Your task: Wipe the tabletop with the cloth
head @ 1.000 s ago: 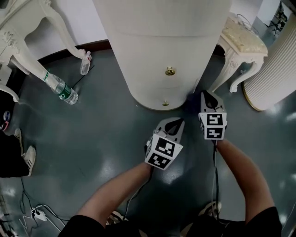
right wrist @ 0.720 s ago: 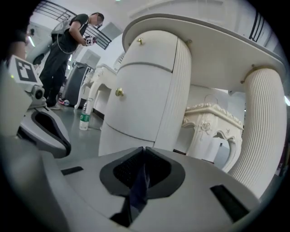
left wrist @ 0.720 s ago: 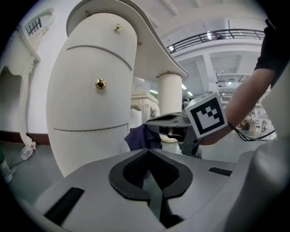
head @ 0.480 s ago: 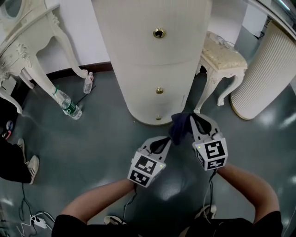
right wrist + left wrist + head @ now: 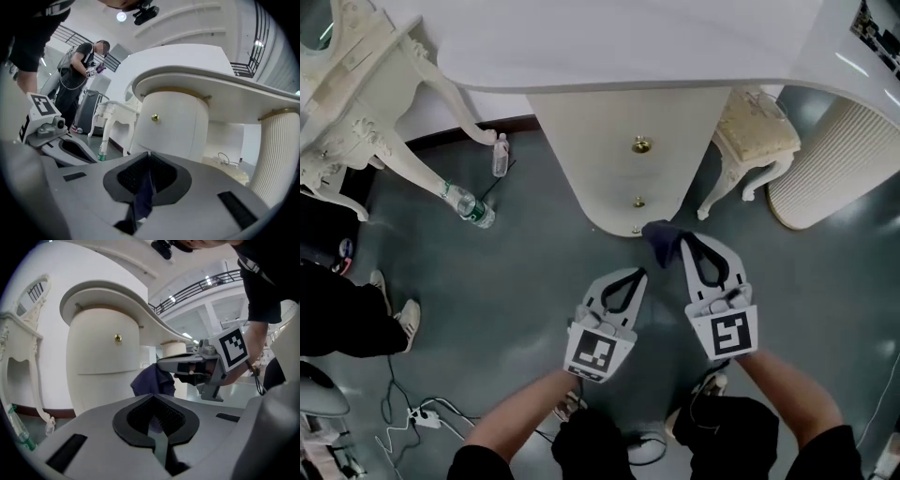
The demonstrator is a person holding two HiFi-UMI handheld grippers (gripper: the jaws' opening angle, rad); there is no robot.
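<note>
Head view, steeply down: both claws are out in front of the person, low by the round pedestal (image 5: 623, 183) that carries the white counter (image 5: 628, 47). The right claw (image 5: 682, 239) is pressed together on the cloth (image 5: 659, 240), a dark blue bunch hanging off its tips right at the foot of the pedestal. Whether the fabric brushes the pedestal, I can't quite tell from up here. The right gripper view confirms the grip: a strip of that dark fabric runs down between the ribbed pads (image 5: 130, 176), pinched tight.

The left claw (image 5: 639, 274) sits just beside it, to the left and a touch nearer. In the left gripper view its tips meet with nothing between them, and the cloth shows beyond, dangling from the other claw. So the cloth is off the counter top, well below its edge.

Two brass knobs (image 5: 642, 145) dot the pedestal front. On the grey floor (image 5: 534, 272), far left, a green-labelled bottle (image 5: 473, 208) and a clear bottle (image 5: 500, 155) lie near an ornate white table (image 5: 356, 103). A cream stool (image 5: 757, 131) stands right of the pedestal, with a ribbed white column (image 5: 830, 159) further right. At the left edge there is a bystander (image 5: 337, 319) in dark trousers, with cables (image 5: 412, 417) nearby.
</note>
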